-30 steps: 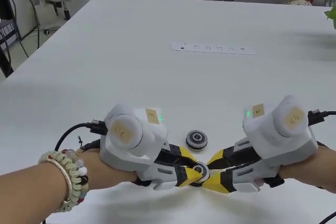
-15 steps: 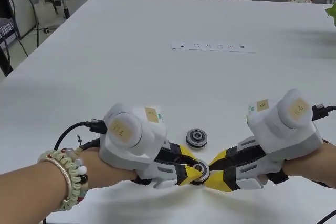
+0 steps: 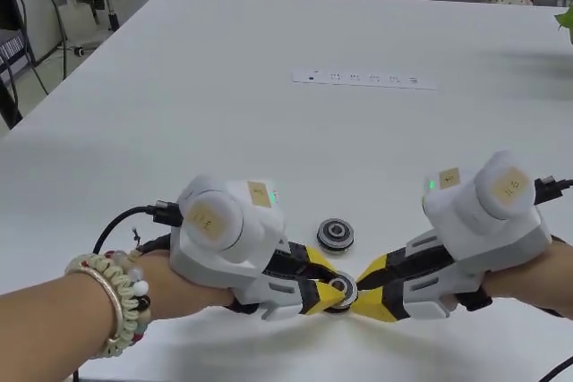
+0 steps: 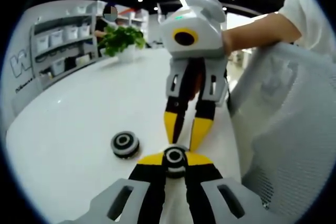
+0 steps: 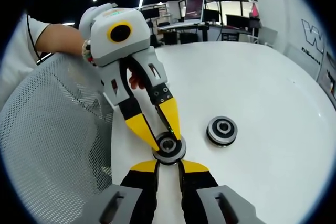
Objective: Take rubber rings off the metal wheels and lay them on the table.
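Both on one wheel [image 3: 339, 290], just beside loose wheel [image 3: 336, 233]: L claw [image 4: 176, 157] clamps it, can't tell if R claw [image 5: 170, 167] bites. Weak pinch = ring [image 5: 185, 149] snaps back, I reckon.

right gripper [image 5: 169, 164]: yellow-tipped jaws are touching a small black-rimmed metal wheel [image 5: 169, 147]; left gripper [image 5: 164, 136] is clamping it | second black-rimmed metal wheel [image 5: 221, 130] is lying nearby on the white table [image 5: 273, 98]

Over the last second the right gripper [image 3: 356, 293] has swung its body outward to the person's right and somewhat higher in the head view. It now slants up more steeply from the wheel [image 3: 338, 291] held at the jaws. Most of that swing came in the first half second, and since then it has only edged a little farther.
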Demonstrator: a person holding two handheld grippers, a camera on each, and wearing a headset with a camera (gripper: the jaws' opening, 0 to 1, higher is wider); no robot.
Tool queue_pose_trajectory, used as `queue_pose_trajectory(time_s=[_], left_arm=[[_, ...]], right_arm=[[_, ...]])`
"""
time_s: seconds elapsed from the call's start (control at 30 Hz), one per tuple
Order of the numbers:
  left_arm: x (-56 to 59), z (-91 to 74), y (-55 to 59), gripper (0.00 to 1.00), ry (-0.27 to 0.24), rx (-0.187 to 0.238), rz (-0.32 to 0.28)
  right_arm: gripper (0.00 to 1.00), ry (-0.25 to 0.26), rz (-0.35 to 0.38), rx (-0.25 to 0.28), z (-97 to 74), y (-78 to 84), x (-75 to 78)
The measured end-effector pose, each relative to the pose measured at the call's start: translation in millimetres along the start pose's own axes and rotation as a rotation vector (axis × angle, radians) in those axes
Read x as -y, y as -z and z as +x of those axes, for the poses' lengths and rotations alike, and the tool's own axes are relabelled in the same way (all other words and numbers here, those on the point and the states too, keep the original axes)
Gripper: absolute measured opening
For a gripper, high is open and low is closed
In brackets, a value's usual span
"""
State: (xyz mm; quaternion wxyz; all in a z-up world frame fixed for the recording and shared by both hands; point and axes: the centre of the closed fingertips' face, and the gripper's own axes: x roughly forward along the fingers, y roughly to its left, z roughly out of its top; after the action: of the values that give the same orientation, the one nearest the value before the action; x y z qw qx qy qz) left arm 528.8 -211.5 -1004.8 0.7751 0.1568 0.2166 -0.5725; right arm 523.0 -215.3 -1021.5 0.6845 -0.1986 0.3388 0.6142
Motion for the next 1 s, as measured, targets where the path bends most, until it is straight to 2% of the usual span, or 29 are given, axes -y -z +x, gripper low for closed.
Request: queue_pose_trajectory(time_s=[0.1, 0.2, 0.43, 0.53, 0.67, 0.8, 0.9, 1.0], left_arm=[[-0.1, 0.0, 0.1, 0.14, 0.000, 0.000, -0.001], [-0.8, -0.3, 0.2, 0.14, -0.001, 0.000, -0.004], [-1.1, -0.9, 0.3, 0.14, -0.002, 0.000, -0.004], [-1.3, -1.0, 0.2, 0.14, -0.002, 0.000, -0.004], [-1.3, -1.1, 0.2, 0.14, -0.001, 0.002, -0.004], [-1.3, -1.2, 0.2, 0.14, -0.001, 0.002, -0.004], [-1.2, -1.3, 0.1, 0.14, -0.001, 0.002, -0.004], [-1.3, -1.2, 0.0, 0.14, 0.000, 0.002, -0.003]], right_arm=[[0.09, 0.000, -0.006, -0.003, -1.3, 0.7, 0.3], [0.00, 0.004, -0.011, -0.005, -2.5, 1.7, 1.4], [0.00, 0.014, -0.018, -0.017, -0.8, 2.2, 2.2], [0.12, 0.019, -0.018, -0.001, -1.7, -0.9, 2.9], [0.15, 0.015, -0.030, 0.000, 1.5, -1.1, 0.7], [0.26, 0.011, -0.051, 0.005, 9.0, -4.2, -3.9], [0.26, 0.030, -0.089, 0.003, 11.2, -6.2, -2.1], [0.23, 0.037, -0.091, 0.007, 9.0, -6.4, 1.9]])
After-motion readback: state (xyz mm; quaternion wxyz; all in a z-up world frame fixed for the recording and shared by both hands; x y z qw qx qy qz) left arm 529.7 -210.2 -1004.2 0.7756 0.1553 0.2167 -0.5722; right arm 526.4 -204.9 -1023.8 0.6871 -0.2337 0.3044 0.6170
